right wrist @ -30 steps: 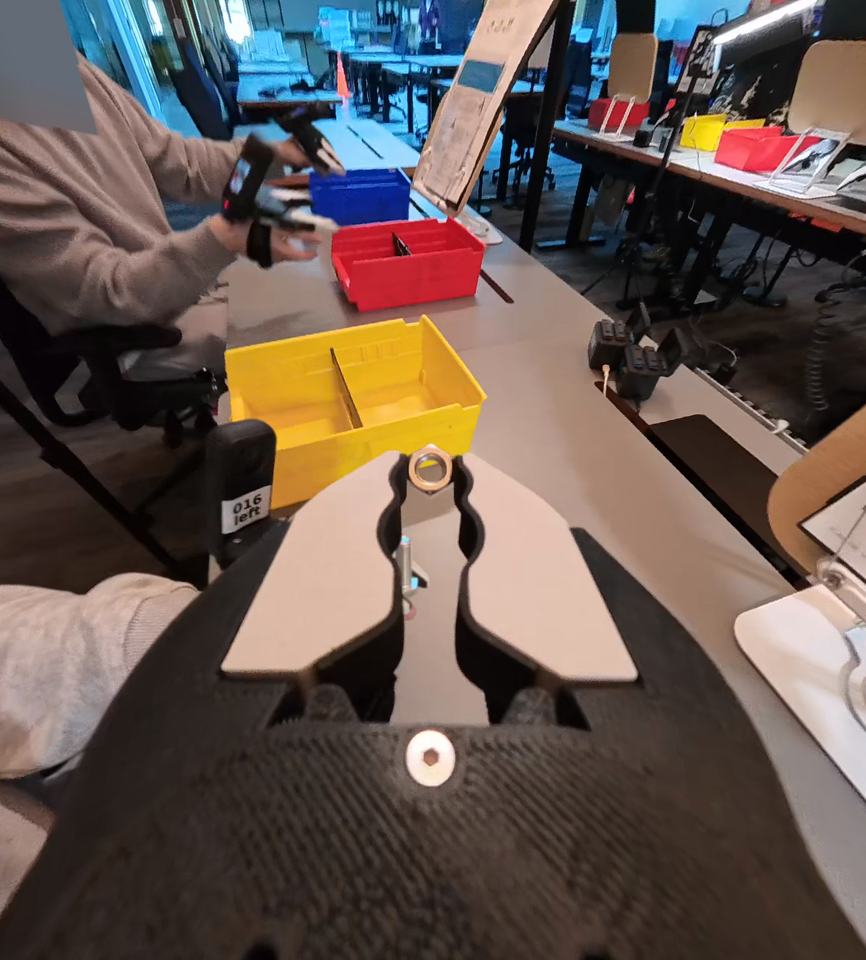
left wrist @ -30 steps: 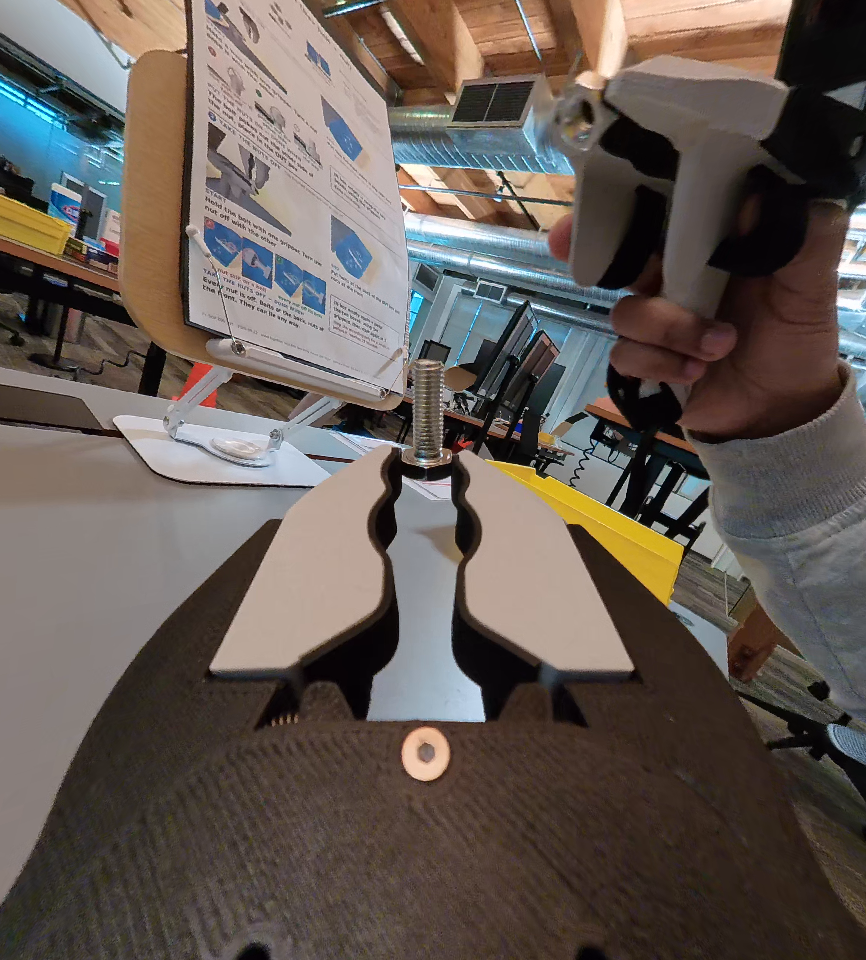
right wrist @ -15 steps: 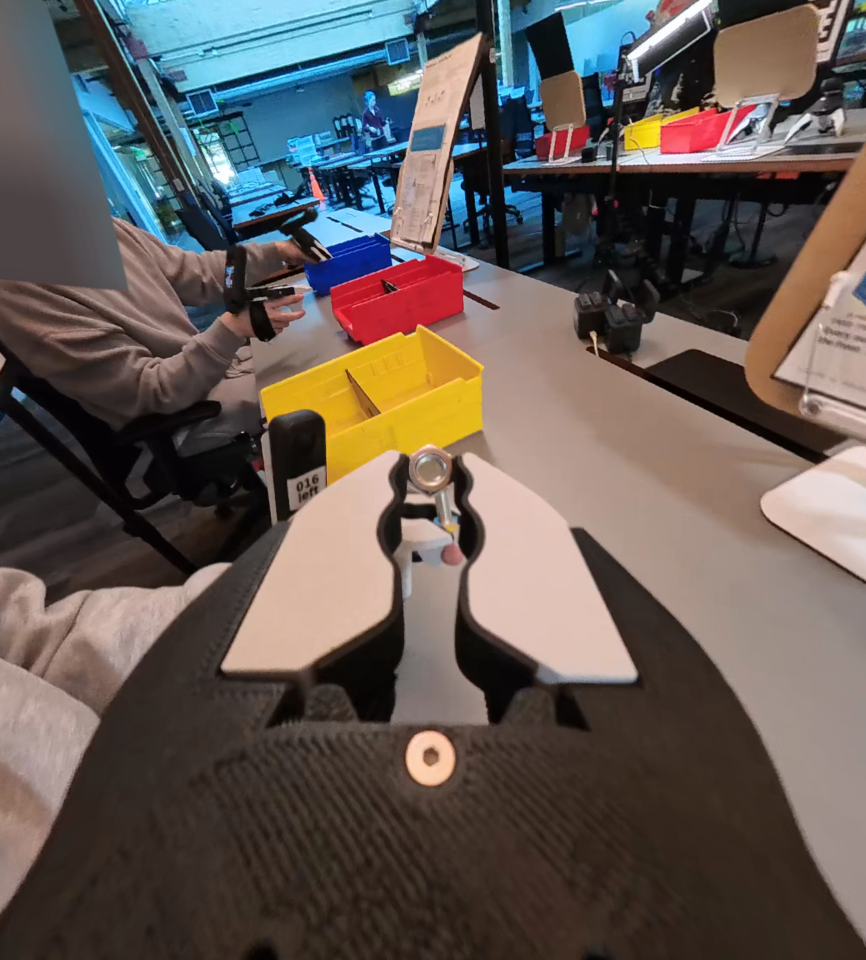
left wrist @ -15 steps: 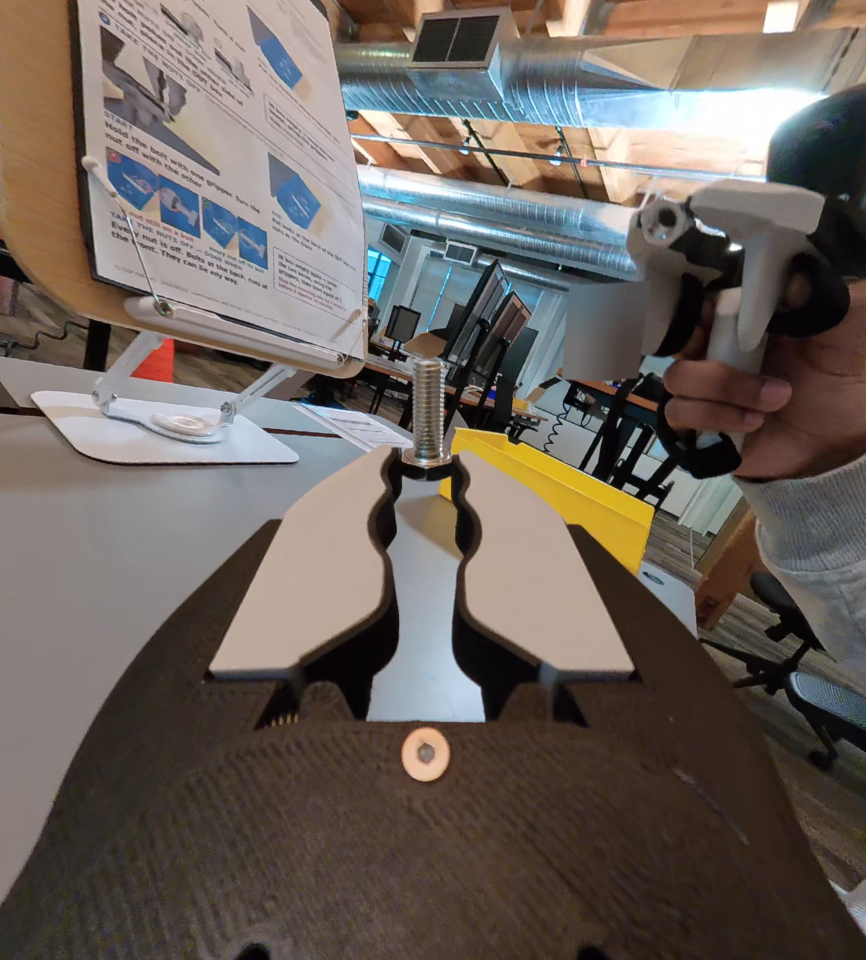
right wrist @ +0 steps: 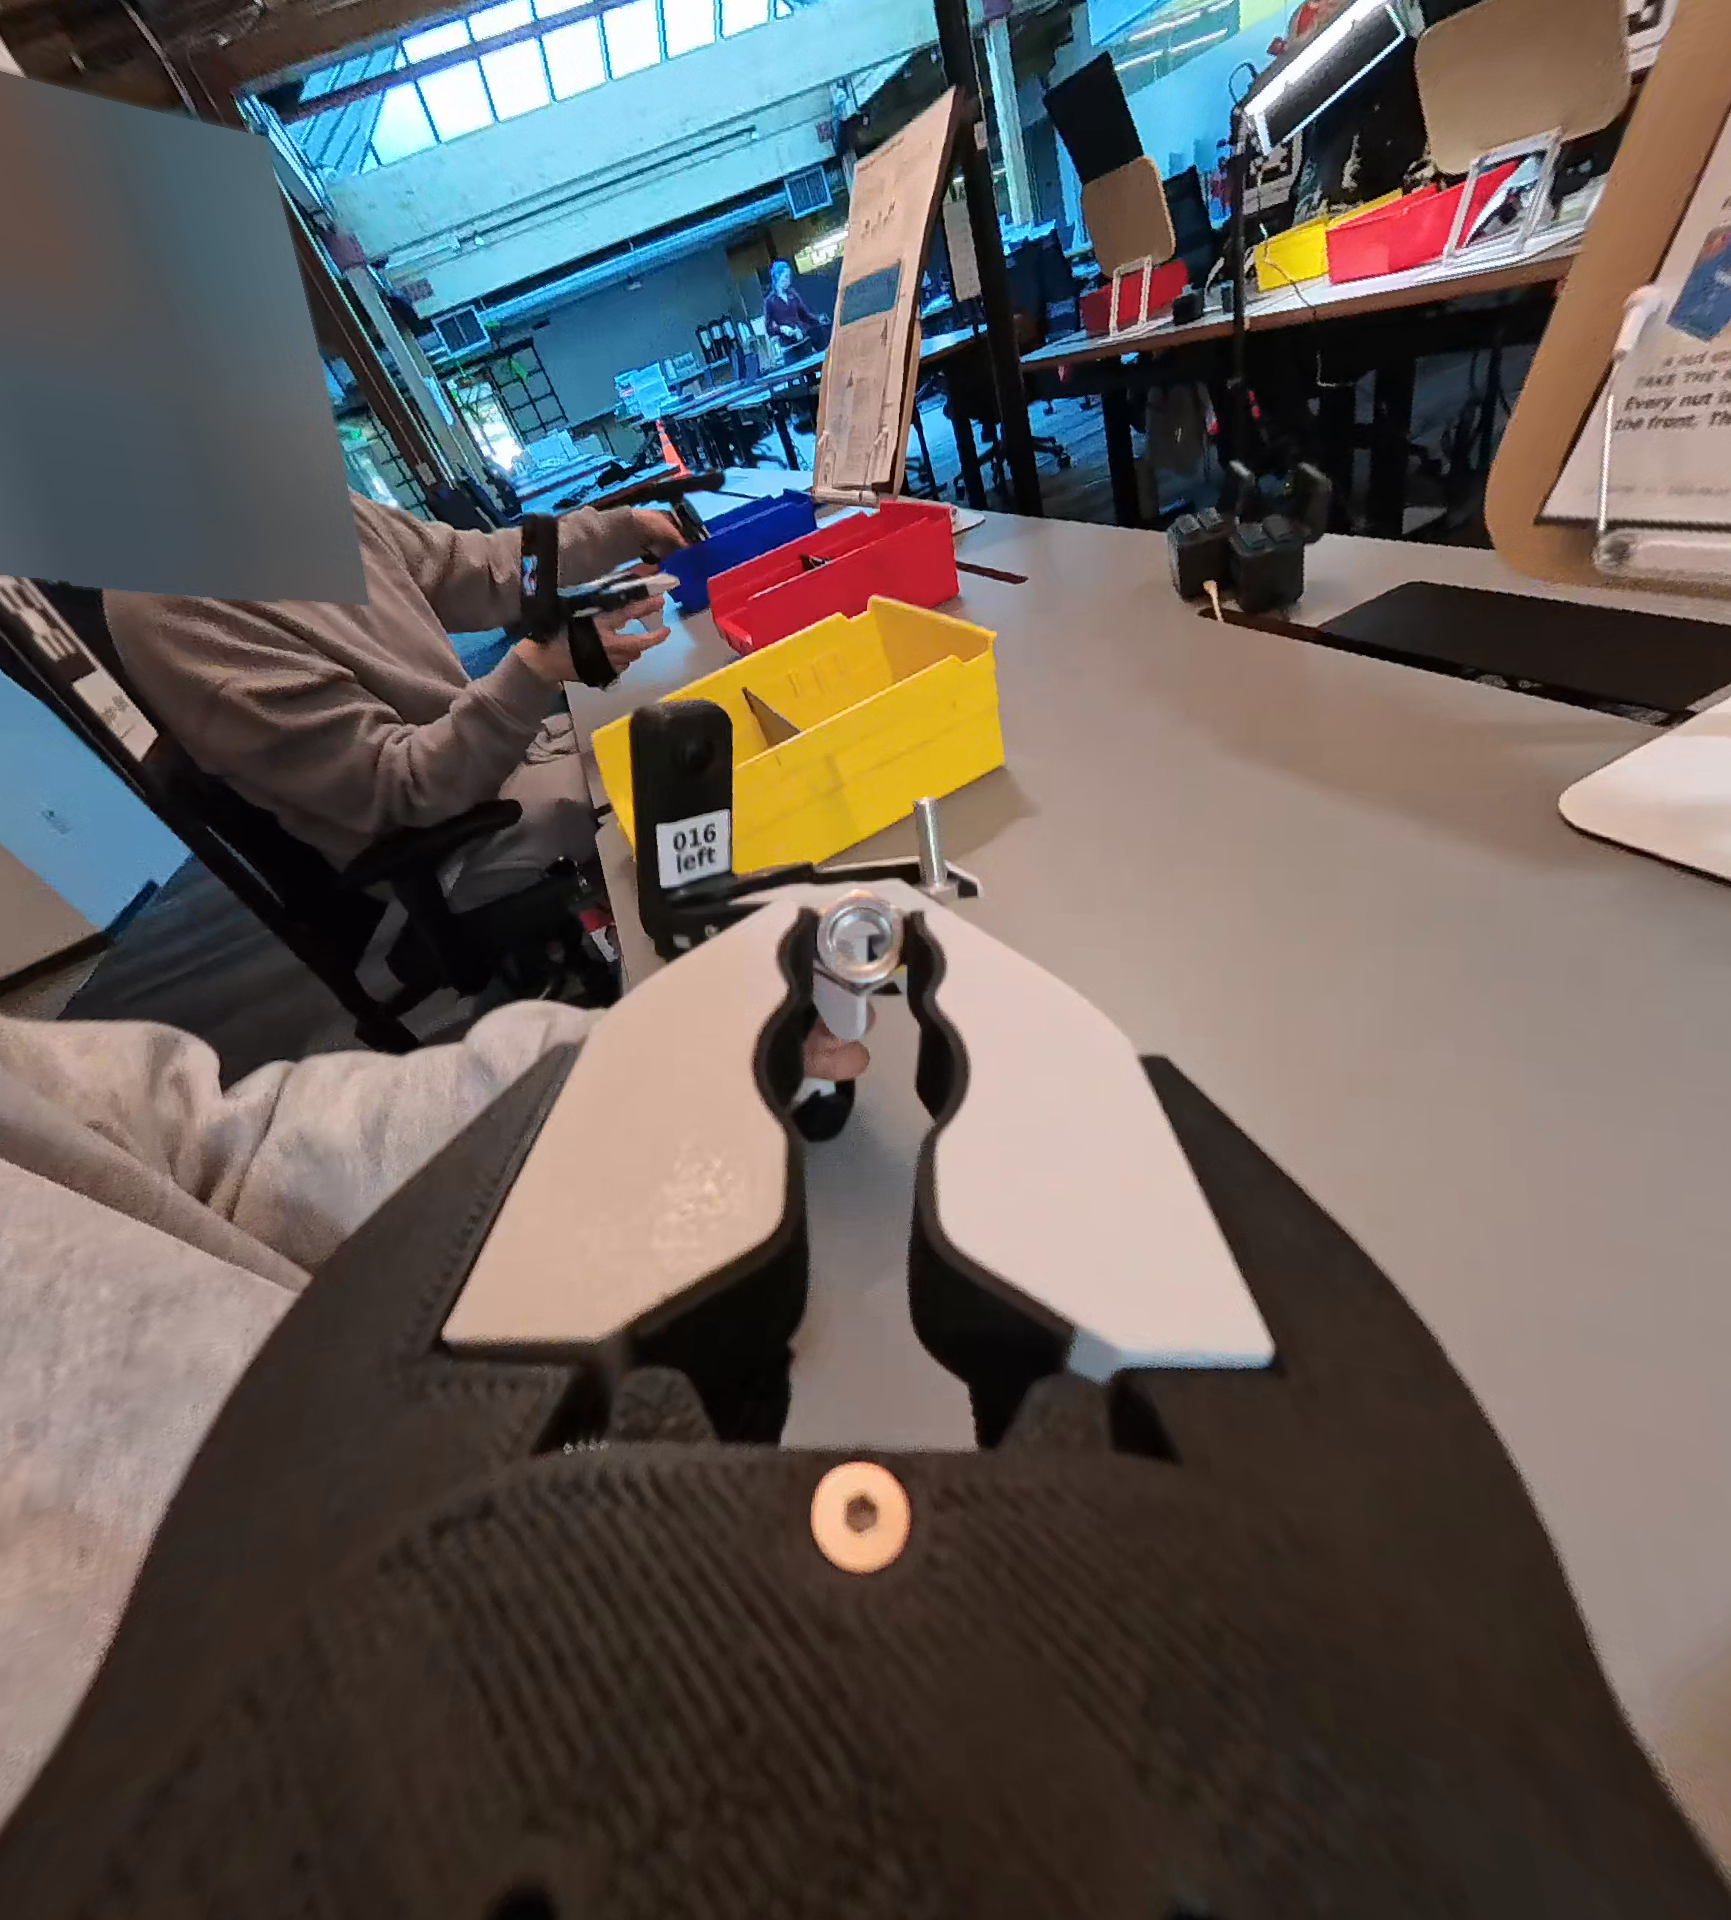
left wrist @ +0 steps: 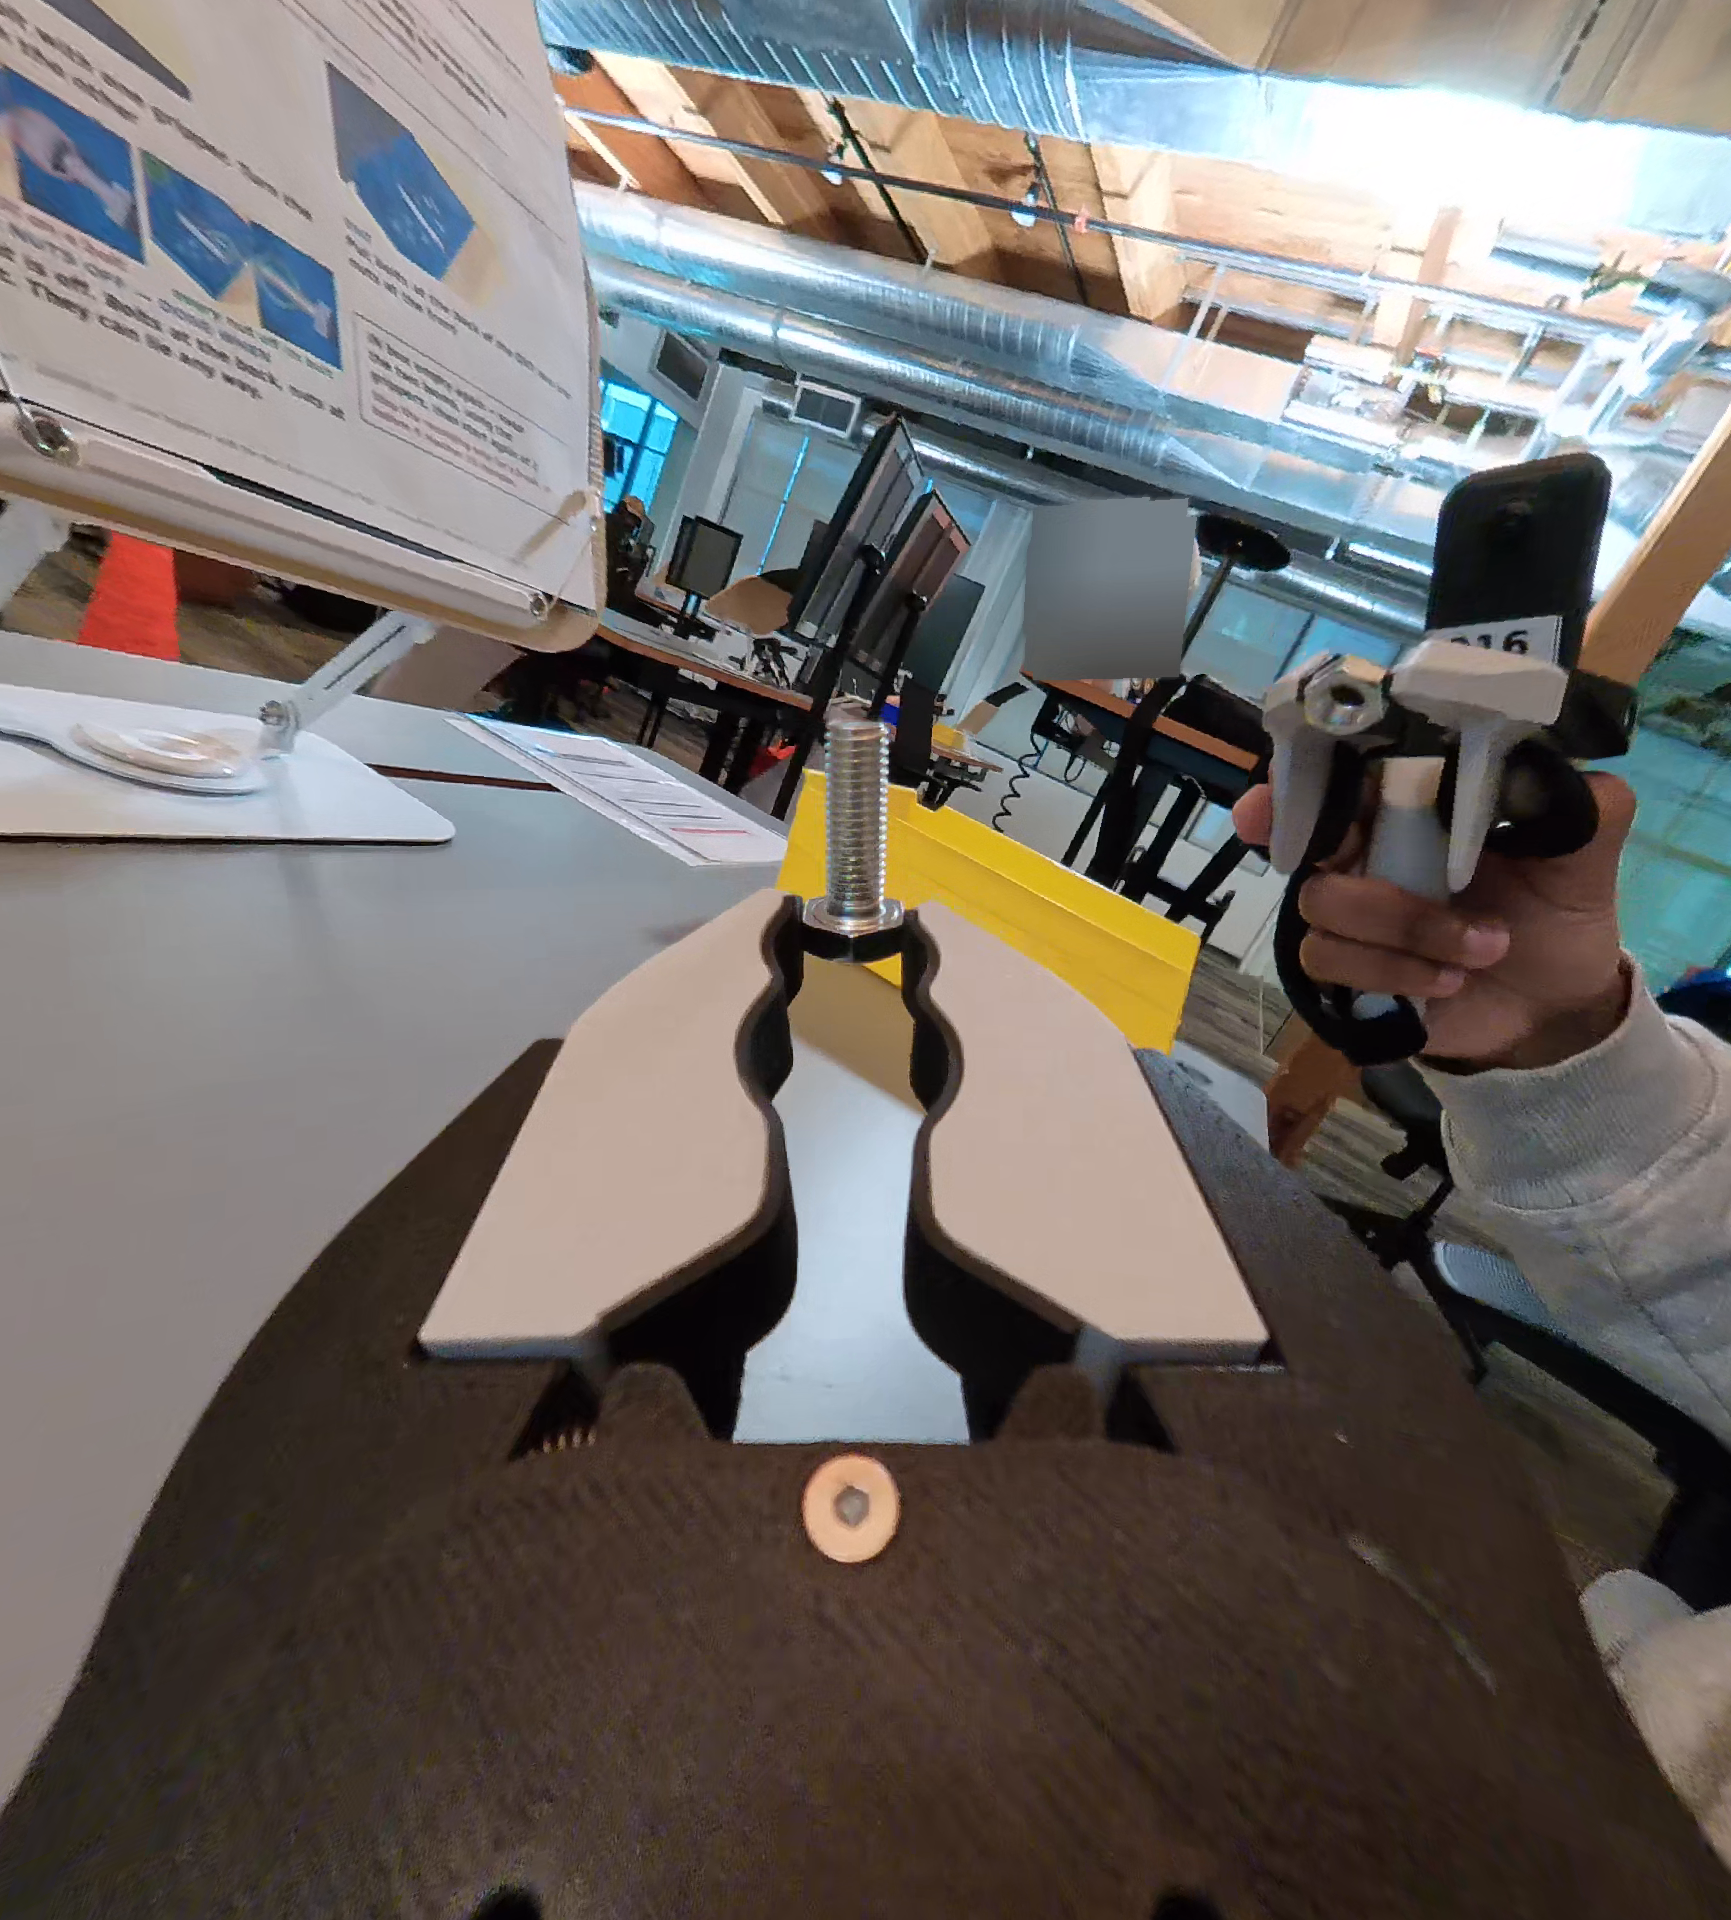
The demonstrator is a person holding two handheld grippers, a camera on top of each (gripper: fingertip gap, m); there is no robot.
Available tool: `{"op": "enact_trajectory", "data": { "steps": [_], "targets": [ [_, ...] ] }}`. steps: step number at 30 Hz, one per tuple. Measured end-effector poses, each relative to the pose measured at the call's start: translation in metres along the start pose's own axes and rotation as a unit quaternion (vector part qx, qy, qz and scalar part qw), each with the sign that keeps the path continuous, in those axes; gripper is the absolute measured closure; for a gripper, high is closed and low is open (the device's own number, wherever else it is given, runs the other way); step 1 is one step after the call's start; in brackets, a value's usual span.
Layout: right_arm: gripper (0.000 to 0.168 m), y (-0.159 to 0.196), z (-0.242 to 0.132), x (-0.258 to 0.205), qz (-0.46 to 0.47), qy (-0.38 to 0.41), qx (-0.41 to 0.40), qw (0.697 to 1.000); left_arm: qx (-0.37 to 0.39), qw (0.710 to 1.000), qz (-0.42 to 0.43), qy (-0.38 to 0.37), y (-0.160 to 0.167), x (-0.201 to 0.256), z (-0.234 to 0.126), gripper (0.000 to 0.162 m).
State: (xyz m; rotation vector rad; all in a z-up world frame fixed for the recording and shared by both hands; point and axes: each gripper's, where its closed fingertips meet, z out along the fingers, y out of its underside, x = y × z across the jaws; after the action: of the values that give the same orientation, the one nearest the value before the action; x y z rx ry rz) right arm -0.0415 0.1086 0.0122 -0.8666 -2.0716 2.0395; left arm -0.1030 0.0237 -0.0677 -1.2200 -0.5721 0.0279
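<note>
Fingers of the left gripper are clenched on the hex head of a steel bolt, threaded shank upright above the grey table, just before the yellow bin. Right gripper, held off the table edge, pinches a small steel nut at its tips. Both parts look rigid, light and slick; flats of the hex give the surest hold, threads less so.

Silver threaded steel bolt; silver hexagonal steel nut; yellow plastic bin; red plastic bin; plain grey tabletop.
</note>
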Motion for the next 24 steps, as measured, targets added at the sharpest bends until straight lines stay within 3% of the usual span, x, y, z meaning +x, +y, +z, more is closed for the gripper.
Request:
{"op": "enact_trajectory", "data": {
  "steps": [3, 6, 10, 24],
  "targets": [
    [0.151, 0.017, -0.012, 0.003, -0.007, 0.002, 0.006, 1.0, -0.012, 1.0, 0.016, -0.014, 0.006, 0.006, 0.006, 0.144],
    [0.151, 0.049, -0.02, 0.016, -0.006, 0.016, 0.014, 1.0, 0.044, 0.998, -0.034, -0.036, 0.001, 0.013, 0.013, 0.144],
    [0.151, 0.089, -0.023, 0.025, 0.056, -0.005, 0.008, 0.998, 0.044, 0.995, -0.084, -0.035, 0.032, 0.028, 0.027, 0.144],
    [0.151, 0.094, -0.048, 0.05, 0.045, 0.026, 0.034, 0.998, -0.129, 0.987, 0.016, 0.091, 0.089, 0.08, 0.069, 0.144]
  ]
}}
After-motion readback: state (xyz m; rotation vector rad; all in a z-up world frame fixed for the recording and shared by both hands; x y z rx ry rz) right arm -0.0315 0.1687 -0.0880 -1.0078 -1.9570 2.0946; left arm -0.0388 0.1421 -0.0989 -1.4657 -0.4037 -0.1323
